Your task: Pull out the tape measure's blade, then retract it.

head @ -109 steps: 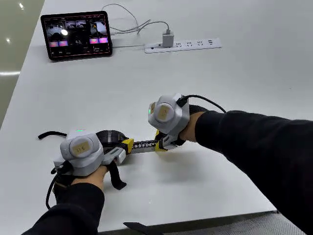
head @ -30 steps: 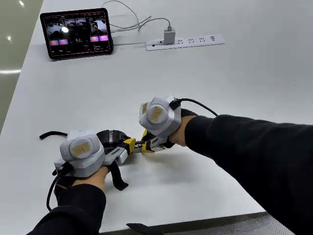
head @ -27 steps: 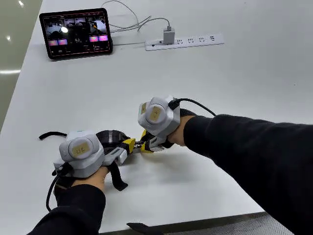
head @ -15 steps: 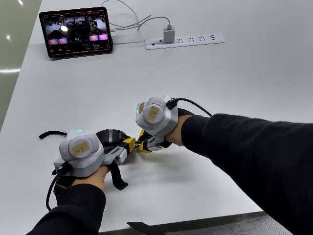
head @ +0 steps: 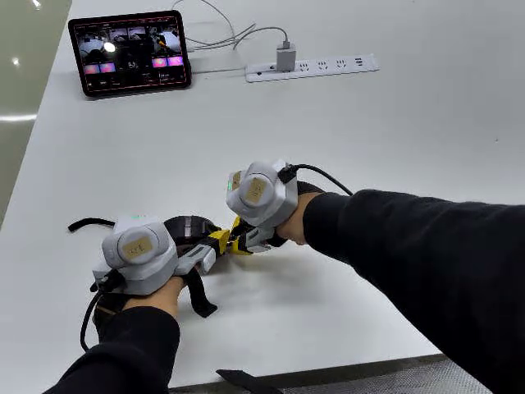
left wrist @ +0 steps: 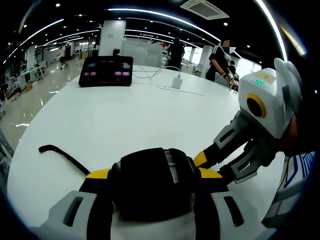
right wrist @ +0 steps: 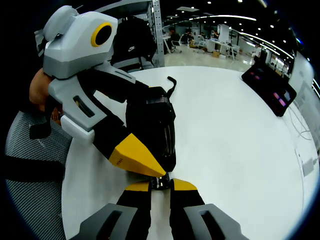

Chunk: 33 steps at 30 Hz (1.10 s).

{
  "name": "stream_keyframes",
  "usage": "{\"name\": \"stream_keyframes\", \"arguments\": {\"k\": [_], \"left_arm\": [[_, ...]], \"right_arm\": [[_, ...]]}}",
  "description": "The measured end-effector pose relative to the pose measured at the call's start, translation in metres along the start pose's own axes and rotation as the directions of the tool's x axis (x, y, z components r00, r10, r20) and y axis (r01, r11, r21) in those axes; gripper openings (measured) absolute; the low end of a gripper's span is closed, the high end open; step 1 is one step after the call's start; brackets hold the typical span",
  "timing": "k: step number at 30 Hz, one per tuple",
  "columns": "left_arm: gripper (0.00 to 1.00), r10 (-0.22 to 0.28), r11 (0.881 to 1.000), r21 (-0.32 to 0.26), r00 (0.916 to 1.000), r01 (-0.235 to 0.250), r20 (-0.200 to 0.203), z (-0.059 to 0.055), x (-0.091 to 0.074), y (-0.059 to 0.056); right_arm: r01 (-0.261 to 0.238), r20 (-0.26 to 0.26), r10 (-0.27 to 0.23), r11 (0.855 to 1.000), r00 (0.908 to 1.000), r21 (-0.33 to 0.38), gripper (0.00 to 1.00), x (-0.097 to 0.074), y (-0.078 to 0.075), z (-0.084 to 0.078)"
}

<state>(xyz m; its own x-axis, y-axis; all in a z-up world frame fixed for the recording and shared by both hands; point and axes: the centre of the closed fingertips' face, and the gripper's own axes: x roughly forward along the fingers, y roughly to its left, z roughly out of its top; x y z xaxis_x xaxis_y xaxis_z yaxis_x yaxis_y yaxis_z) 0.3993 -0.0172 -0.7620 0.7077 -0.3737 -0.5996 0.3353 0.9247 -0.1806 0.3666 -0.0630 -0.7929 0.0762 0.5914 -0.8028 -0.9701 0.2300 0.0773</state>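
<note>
White workbench [head: 369, 164]. Left gripper [head: 212, 245] clamps tape measure case [left wrist: 150, 187]. Right gripper [right wrist: 161, 186] pinches blade hook [right wrist: 161, 180] at case mouth: plain in its own view, hidden in head view.

Past the tape measure [head: 189, 228] the table [head: 369, 164] lies open up to tablet [head: 130, 52] and power strip [head: 312, 67].

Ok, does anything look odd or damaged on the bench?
Nothing stands out. The left gripper clamps the tape measure, the right gripper pinches its blade at the case; nothing looks bent or spilled.
</note>
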Motion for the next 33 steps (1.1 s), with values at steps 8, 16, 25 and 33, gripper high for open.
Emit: {"name": "stream_keyframes", "arguments": {"k": [8, 16, 25, 33], "left_arm": [[0.60, -0.001, 1.000, -0.002, 1.0000, 0.001, -0.002, 0.0000, 0.0001, 0.0000], [0.60, -0.001, 1.000, 0.002, 1.0000, 0.001, -0.001, -0.0002, -0.0001, -0.0006], [0.60, -0.001, 1.000, 0.004, 1.0000, 0.001, -0.002, -0.0005, 0.0001, -0.0011], [0.61, 0.000, 1.000, 0.011, 1.0000, 0.000, -0.008, -0.0011, -0.0005, -0.0021]], "right_arm": [[-0.003, 0.008, 0.003, 1.000, 1.0000, 0.002, 0.09, 0.0015, 0.0001, 0.0027], [0.002, 0.012, -0.002, 1.000, 0.9999, 0.005, 0.10, 0.0035, -0.0001, 0.0055], [0.004, 0.013, -0.004, 1.000, 0.9999, 0.002, 0.10, 0.0030, 0.0000, 0.0052], [0.024, 0.003, -0.024, 1.000, 0.9997, -0.008, 0.11, 0.0030, 0.0008, 0.0043]]}}
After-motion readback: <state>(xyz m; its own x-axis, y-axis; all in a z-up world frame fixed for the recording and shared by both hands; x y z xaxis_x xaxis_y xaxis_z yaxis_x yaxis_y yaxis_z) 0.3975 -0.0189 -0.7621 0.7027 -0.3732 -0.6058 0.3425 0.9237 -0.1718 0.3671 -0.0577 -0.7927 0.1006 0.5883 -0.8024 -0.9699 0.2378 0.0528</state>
